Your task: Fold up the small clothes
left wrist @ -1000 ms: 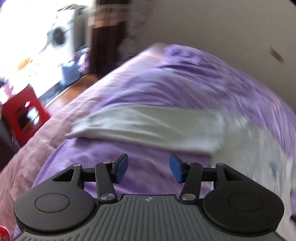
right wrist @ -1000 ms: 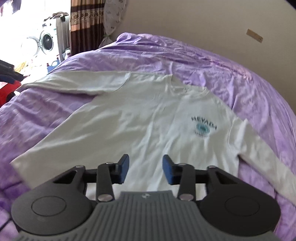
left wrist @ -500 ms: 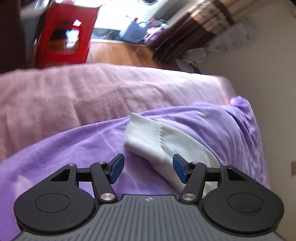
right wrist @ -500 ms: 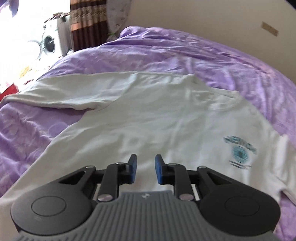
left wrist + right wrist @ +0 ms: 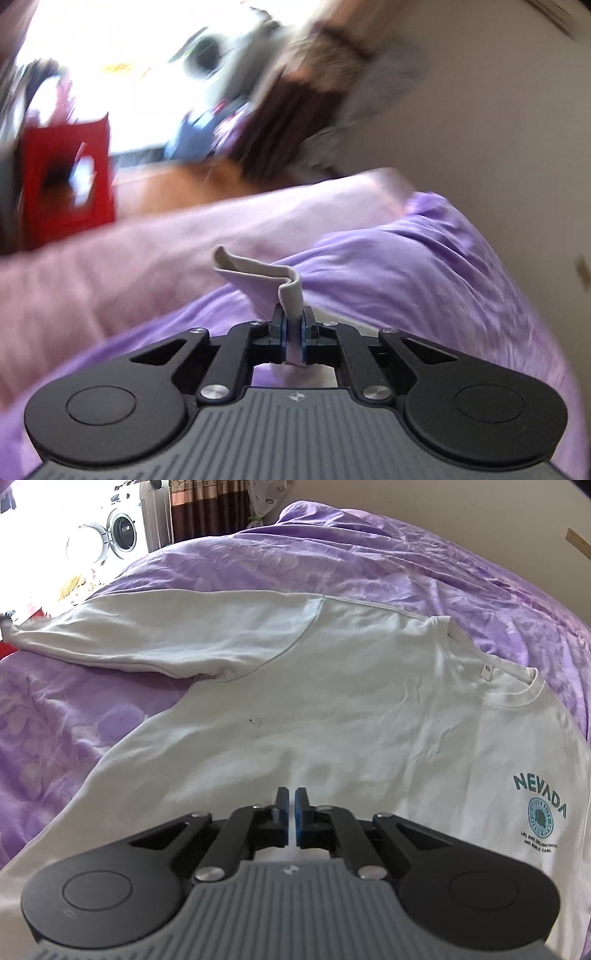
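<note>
- White shirt (image 5: 332,709): spread flat on the purple bed cover (image 5: 369,554).
- Left gripper (image 5: 292,328): jaws clamped on the shirt's sleeve cuff (image 5: 258,277), lifted off the cover.
- Right gripper (image 5: 290,812): jaws nearly closed over the shirt; grip uncertain.
- Washing machine (image 5: 118,528), curtain (image 5: 207,506): beyond the bed.

One white shirt (image 5: 332,709) lies on one purple bedspread (image 5: 369,561), with one teal logo (image 5: 540,808) and one long sleeve (image 5: 147,631) in view. Two grippers, left (image 5: 292,328) and right (image 5: 290,812). One washing machine (image 5: 120,531), one red stool (image 5: 66,173), one curtain (image 5: 207,506).
</note>
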The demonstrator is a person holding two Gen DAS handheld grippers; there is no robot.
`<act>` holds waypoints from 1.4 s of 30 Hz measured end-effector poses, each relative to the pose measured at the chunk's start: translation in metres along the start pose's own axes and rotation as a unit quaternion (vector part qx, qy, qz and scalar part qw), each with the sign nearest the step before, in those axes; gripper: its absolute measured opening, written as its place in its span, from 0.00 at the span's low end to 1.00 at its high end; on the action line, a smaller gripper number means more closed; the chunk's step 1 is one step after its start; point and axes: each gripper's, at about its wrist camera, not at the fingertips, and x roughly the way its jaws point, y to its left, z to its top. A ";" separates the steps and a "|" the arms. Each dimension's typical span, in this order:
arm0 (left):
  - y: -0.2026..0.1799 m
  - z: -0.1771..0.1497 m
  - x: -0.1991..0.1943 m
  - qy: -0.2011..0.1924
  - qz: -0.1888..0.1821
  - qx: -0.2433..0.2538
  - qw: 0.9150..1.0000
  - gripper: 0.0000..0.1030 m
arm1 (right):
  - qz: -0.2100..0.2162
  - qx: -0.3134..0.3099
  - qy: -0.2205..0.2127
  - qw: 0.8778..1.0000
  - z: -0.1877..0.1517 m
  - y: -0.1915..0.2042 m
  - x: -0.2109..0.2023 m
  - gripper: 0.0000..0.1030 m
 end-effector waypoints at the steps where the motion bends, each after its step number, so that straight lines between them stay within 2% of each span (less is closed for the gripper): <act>1: -0.020 -0.002 -0.006 -0.008 -0.002 0.033 0.999 0.06 | 0.003 -0.001 -0.001 1.000 0.001 -0.001 -0.001 0.00; 4: -0.091 -0.020 -0.020 -0.012 0.007 0.135 0.991 0.06 | 0.007 -0.002 -0.006 1.000 0.006 0.000 -0.008 0.00; 7: -0.146 -0.043 -0.019 0.020 0.013 0.166 0.986 0.06 | 0.011 0.007 -0.006 1.000 0.012 0.000 -0.018 0.00; 10: -0.188 -0.075 -0.017 0.053 -0.035 0.185 0.981 0.06 | 0.013 0.010 -0.013 1.000 0.017 -0.001 -0.030 0.00; 13: -0.218 -0.110 -0.010 0.091 -0.082 0.217 0.969 0.06 | 0.011 0.012 -0.026 1.000 0.018 -0.001 -0.042 0.00; 15: -0.230 -0.139 0.003 0.141 -0.105 0.221 0.959 0.06 | 0.004 0.017 -0.030 0.999 0.016 -0.004 -0.048 0.00; 17: -0.233 -0.165 0.019 0.187 -0.127 0.232 0.946 0.08 | -0.003 0.024 -0.026 0.999 0.010 -0.009 -0.050 0.00; 20: -0.228 -0.196 0.041 0.261 -0.163 0.236 0.922 0.21 | -0.005 0.039 -0.007 0.999 -0.001 -0.020 -0.046 0.00; 21: -0.224 -0.200 0.043 0.276 -0.172 0.232 0.917 0.22 | -0.005 0.043 -0.001 0.999 -0.006 -0.023 -0.044 0.00; 23: -0.221 -0.198 0.037 0.287 -0.186 0.239 0.909 0.32 | -0.005 0.046 0.010 0.999 -0.013 -0.027 -0.040 0.00; 24: -0.219 -0.194 0.033 0.288 -0.196 0.243 0.906 0.34 | -0.003 0.050 0.014 0.999 -0.015 -0.028 -0.038 0.02; 25: -0.215 -0.187 0.025 0.286 -0.205 0.244 0.904 0.41 | 0.002 0.055 0.016 0.998 -0.017 -0.030 -0.037 0.06; 26: -0.214 -0.178 0.019 0.281 -0.214 0.245 0.903 0.44 | 0.008 0.067 0.018 0.998 -0.016 -0.033 -0.036 0.08; 28: -0.207 -0.162 0.005 0.266 -0.230 0.248 0.903 0.50 | 0.024 0.092 0.016 0.995 -0.014 -0.036 -0.035 0.29; 30: -0.199 -0.146 -0.007 0.243 -0.236 0.250 0.907 0.54 | 0.042 0.111 0.008 0.993 -0.009 -0.036 -0.036 0.36; 31: -0.200 -0.140 -0.006 0.233 -0.229 0.253 0.911 0.57 | 0.048 0.116 0.005 0.992 -0.005 -0.034 -0.037 0.41; 34: -0.190 -0.124 0.001 0.207 -0.179 0.262 0.925 0.57 | 0.058 0.131 -0.001 0.990 0.003 -0.030 -0.035 0.52; 36: -0.180 -0.120 0.012 0.206 -0.150 0.255 0.933 0.56 | 0.060 0.139 -0.005 0.988 0.009 -0.026 -0.031 0.52; 38: -0.169 -0.118 0.019 0.208 -0.136 0.249 0.936 0.54 | 0.059 0.134 -0.005 0.989 0.013 -0.021 -0.027 0.48; 40: -0.159 -0.119 0.023 0.204 -0.123 0.247 0.939 0.53 | 0.063 0.132 0.001 0.989 0.017 -0.014 -0.020 0.26; 42: -0.152 -0.121 0.027 0.205 -0.117 0.251 0.939 0.52 | 0.073 0.130 0.011 0.989 0.018 -0.011 -0.013 0.22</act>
